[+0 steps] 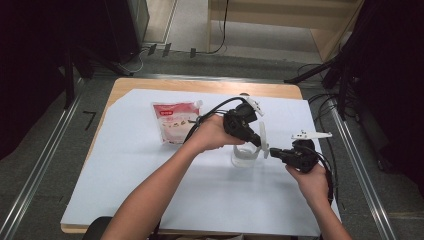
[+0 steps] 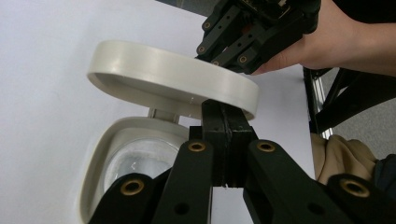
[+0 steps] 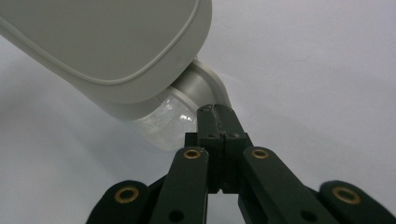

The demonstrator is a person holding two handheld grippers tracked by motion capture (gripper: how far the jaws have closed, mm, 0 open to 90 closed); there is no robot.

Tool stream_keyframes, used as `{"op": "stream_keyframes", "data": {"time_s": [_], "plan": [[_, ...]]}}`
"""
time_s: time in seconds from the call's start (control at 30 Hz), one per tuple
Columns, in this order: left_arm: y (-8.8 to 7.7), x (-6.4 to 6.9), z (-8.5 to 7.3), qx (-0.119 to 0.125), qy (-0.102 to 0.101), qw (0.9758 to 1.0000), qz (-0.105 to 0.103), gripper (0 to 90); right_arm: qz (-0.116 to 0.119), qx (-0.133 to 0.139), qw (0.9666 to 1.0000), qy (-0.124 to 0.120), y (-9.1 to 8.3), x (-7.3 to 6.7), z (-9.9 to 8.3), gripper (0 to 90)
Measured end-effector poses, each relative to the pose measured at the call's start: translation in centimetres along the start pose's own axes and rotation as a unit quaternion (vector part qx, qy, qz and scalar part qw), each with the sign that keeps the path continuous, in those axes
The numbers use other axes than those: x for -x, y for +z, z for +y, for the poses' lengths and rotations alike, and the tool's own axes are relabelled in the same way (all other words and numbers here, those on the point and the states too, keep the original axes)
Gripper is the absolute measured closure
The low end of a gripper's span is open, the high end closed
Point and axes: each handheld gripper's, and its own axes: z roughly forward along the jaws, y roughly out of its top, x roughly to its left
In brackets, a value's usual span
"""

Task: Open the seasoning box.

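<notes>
A small clear container [image 1: 245, 156] with a white hinged lid [image 1: 263, 139] stands on the white sheet right of centre. The lid is swung up and stands nearly upright. My left gripper [image 1: 258, 142] comes in from the left, jaws pressed together, tips against the lid's rim. In the left gripper view the left gripper [image 2: 226, 111] touches the underside of the lid [image 2: 173, 74] above the open container [image 2: 100, 158]. My right gripper [image 1: 273, 152] is shut too. In the right gripper view the right gripper [image 3: 215, 112] rests at the hinge [image 3: 203, 86] below the lid [image 3: 107, 42].
A red and white spouted pouch [image 1: 175, 122] lies flat at the back left of the white sheet [image 1: 150, 180]. The wooden table's edge [image 1: 200, 85] shows beyond it. Black stands rise at both sides, with cables on the floor at the right.
</notes>
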Motion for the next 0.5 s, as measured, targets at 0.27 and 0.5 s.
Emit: {"op": "stream_keyframes", "data": {"time_s": [0.27, 0.5], "plan": [[1.0, -0.1, 0.9, -0.005, -0.014, 0.9999, -0.003, 86.6, -0.001, 0.006, 1.0, 0.002, 0.1, 0.0, 0.0, 90.0], [0.9, -0.3, 0.6, -0.009, -0.015, 0.9998, 0.012, 75.7, -0.005, 0.002, 1.0, -0.004, 0.0, -0.1, 0.1, 90.0]]}}
